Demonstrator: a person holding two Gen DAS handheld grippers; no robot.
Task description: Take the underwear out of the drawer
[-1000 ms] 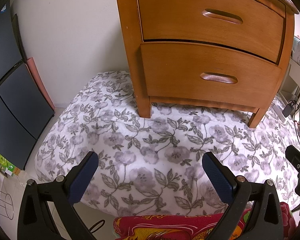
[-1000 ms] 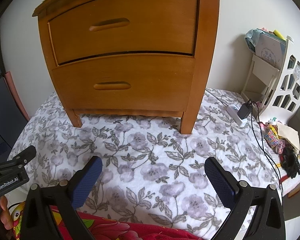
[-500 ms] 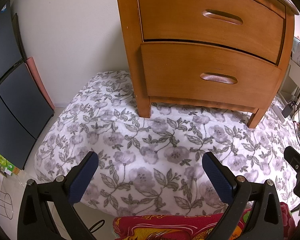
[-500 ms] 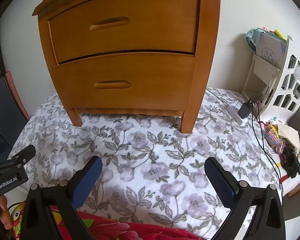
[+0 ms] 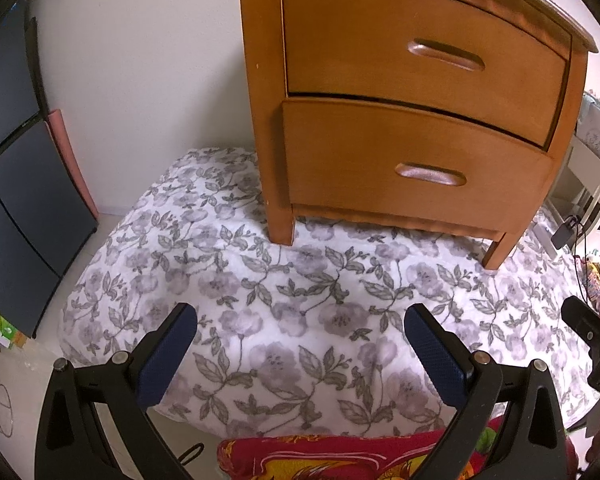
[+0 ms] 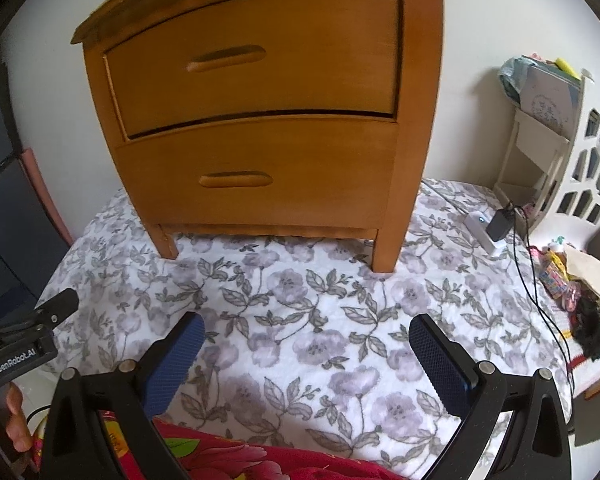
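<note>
Tongs on both sides stand wide apart and hold nothing. The left tongs (image 5: pixel 300 344) hover low over a floral quilt (image 5: pixel 320 320), pointing at a wooden nightstand (image 5: pixel 400 120) that stands on the quilt. The right tongs (image 6: pixel 306 350) hover over the same quilt (image 6: pixel 320 340), facing the nightstand (image 6: pixel 260 120) from its other side. Both its drawers are shut: the upper drawer (image 6: pixel 256 60) and the lower drawer (image 6: pixel 256 176) each show only a carved handle slot, with a thin dark gap between them. No underwear can be seen; whatever the drawers hold is hidden. A red patterned cloth (image 6: pixel 240 460) lies at the near edge under the tongs. To the right, a white power strip (image 6: pixel 484 228) with a black charger lies on the quilt, near a white shelf (image 6: pixel 548 148).
</note>
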